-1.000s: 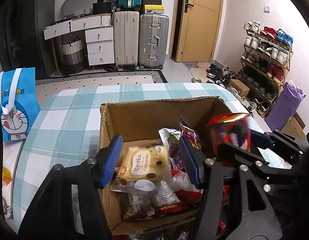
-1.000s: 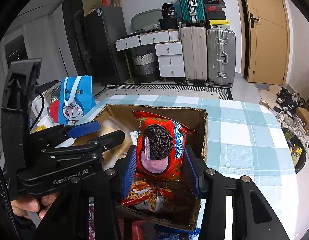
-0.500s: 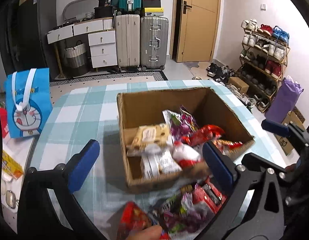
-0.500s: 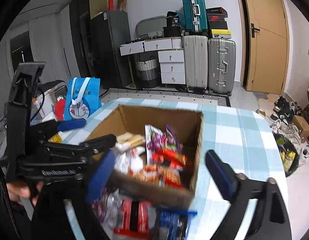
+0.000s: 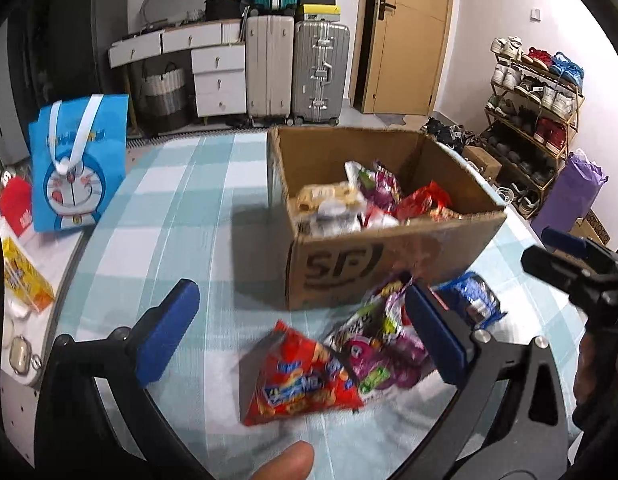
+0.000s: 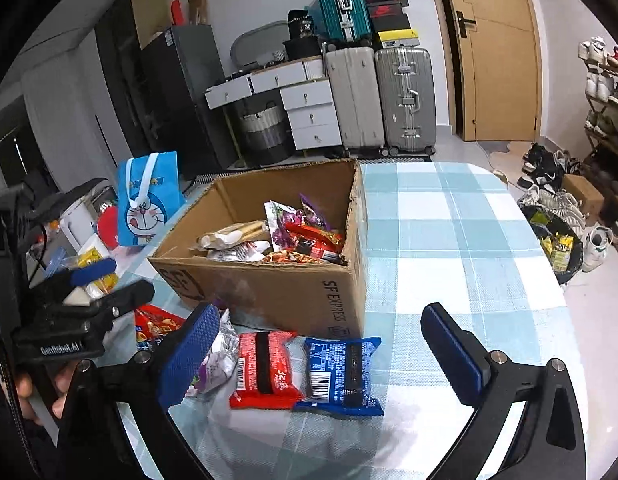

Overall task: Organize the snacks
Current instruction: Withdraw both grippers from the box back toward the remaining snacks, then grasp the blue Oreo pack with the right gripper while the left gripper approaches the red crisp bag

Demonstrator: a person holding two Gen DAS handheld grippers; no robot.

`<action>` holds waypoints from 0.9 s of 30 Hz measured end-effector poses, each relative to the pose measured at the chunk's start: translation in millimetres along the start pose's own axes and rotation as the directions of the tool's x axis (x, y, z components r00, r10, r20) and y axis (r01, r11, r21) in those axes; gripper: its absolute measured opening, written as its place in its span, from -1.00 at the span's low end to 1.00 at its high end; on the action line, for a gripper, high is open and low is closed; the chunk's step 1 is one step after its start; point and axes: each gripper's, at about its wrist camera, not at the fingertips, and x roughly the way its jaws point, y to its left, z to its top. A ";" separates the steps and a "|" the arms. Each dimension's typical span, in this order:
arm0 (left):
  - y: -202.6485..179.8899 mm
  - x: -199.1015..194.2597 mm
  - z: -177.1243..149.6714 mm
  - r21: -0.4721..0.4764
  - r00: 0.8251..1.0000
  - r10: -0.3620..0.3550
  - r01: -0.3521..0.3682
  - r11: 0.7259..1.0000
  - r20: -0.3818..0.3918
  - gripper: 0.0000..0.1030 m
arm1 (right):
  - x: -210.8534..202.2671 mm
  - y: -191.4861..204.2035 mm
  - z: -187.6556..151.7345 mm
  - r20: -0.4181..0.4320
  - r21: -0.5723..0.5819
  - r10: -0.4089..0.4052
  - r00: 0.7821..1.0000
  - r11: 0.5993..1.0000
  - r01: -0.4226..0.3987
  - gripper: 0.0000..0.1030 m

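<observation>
A brown cardboard box (image 5: 393, 256) (image 6: 269, 292) stands on the checked table and holds several snack packets (image 6: 297, 236). In front of it lie loose snacks: a red chip bag (image 5: 301, 384), purple packets (image 5: 381, 352), a red cookie pack (image 6: 265, 368) and a blue cookie pack (image 6: 341, 372) (image 5: 473, 300). My left gripper (image 5: 305, 332) is open and empty above the chip bag. My right gripper (image 6: 325, 356) is open and empty above the red and blue packs.
A blue cartoon gift bag (image 5: 77, 164) (image 6: 149, 200) stands at the table's left edge with small items (image 5: 25, 276) beside it. Suitcases (image 5: 297, 68), drawers and a door are behind. A shoe rack (image 5: 537, 116) is on the right.
Both grippers have let go of their snacks, opened wide and pulled back from over the box to the loose snacks in front. The cookie pack and biscuit packet now lie in the box.
</observation>
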 end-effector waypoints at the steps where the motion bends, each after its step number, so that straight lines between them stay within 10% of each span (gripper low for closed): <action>1: 1.5 1.3 -4.8 -0.002 1.000 0.002 -0.002 1.000 -0.008 0.99 | -0.9 0.6 -1.3 -0.001 -0.003 -0.004 1.000 1.000 0.004 0.99; 27: 26.1 48.0 -55.7 -0.097 0.986 0.003 -0.020 0.995 -0.169 0.99 | 24.3 -15.3 -37.3 -0.131 0.012 -0.043 0.990 0.999 0.045 0.99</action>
